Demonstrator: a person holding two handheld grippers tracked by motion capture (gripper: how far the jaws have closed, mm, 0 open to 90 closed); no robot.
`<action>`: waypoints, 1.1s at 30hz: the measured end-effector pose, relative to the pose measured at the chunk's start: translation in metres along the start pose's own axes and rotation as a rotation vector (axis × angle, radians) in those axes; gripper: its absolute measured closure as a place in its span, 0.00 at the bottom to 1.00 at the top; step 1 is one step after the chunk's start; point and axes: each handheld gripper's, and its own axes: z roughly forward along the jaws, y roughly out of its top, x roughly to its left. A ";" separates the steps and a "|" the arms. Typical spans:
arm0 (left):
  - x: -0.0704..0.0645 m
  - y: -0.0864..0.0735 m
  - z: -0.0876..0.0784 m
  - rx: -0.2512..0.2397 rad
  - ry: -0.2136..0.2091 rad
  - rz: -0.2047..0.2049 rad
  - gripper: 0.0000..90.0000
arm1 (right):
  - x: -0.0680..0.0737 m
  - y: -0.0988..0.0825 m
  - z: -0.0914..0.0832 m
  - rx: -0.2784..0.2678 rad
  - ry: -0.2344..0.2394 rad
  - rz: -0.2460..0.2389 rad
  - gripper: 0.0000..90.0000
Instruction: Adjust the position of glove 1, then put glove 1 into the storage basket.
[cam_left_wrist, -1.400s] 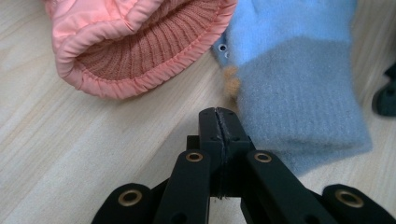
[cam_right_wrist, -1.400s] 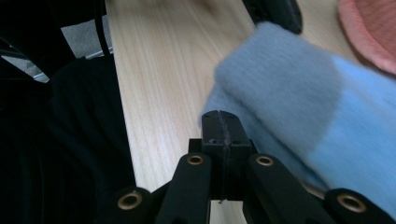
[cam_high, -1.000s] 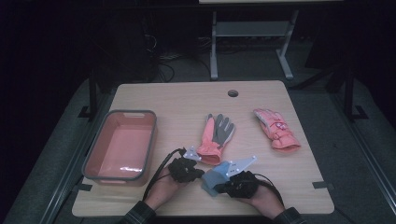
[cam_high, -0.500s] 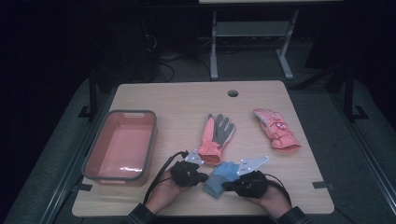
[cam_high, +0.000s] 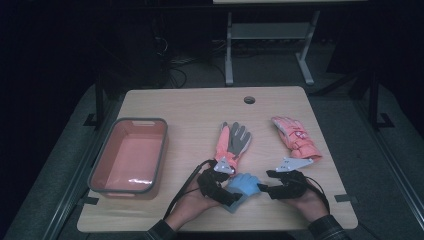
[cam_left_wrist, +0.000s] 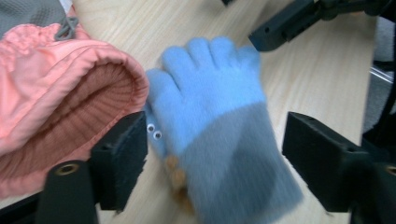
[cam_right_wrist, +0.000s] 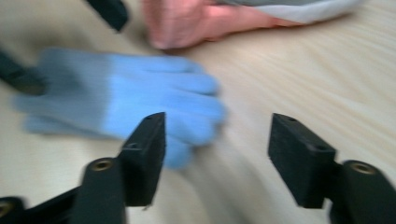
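A: Near edge first. What are the two tools doing?

B: Left hand-held gripper (cam_high: 239, 191) sits at the near edge of the table (cam_high: 190, 105), jaws spread and just been opening. In the left gripper view the blue glove (cam_left_wrist: 219, 126) lies between the two black pads, but neither pad presses on it; there is a gap on both sides. Released, then.

A: And the right?

B: Right hand-held gripper (cam_high: 264, 188) is just beside the glove's fingertip end, jaws also apart and just been opening. In the right gripper view the glove's fingers (cam_right_wrist: 187, 107) run behind the left pad, and bare wood shows between the pads. That frame is blurred, so I would not swear whether the pad brushes the wool; it looks clear of it. Nothing held.

A: Where exactly is the glove?

B: Flat on the table between the two grippers, near the front edge, cuff toward the person, fingers pointing away and to the right in the high view (cam_high: 243, 184). Cuff half looks a greyer blue. Two small googly eyes (cam_left_wrist: 154, 131) sit at its side.

A: Next out?

B: A coral-and-grey glove (cam_high: 233, 142), its cuff opening just beside the blue glove's thumb side; ribbed lining visible in the left gripper view (cam_left_wrist: 88, 116).

A: Further?

B: A pink glove (cam_high: 295, 137) to the right, well apart from the blue one. A pink tray (cam_high: 100, 170) with a grey rim at the left. A round hole (cam_high: 249, 99) in the table near the far edge.
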 end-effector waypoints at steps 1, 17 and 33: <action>-0.001 0.000 0.003 0.006 0.002 -0.001 0.20 | -0.004 -0.001 0.000 -0.005 -0.017 0.008 0.35; -0.010 -0.009 0.023 0.062 0.059 0.065 0.22 | -0.029 -0.011 0.011 -0.010 -0.155 0.036 0.15; -0.010 -0.010 0.015 0.069 0.007 0.081 0.76 | -0.028 -0.014 0.017 0.006 -0.168 0.036 0.14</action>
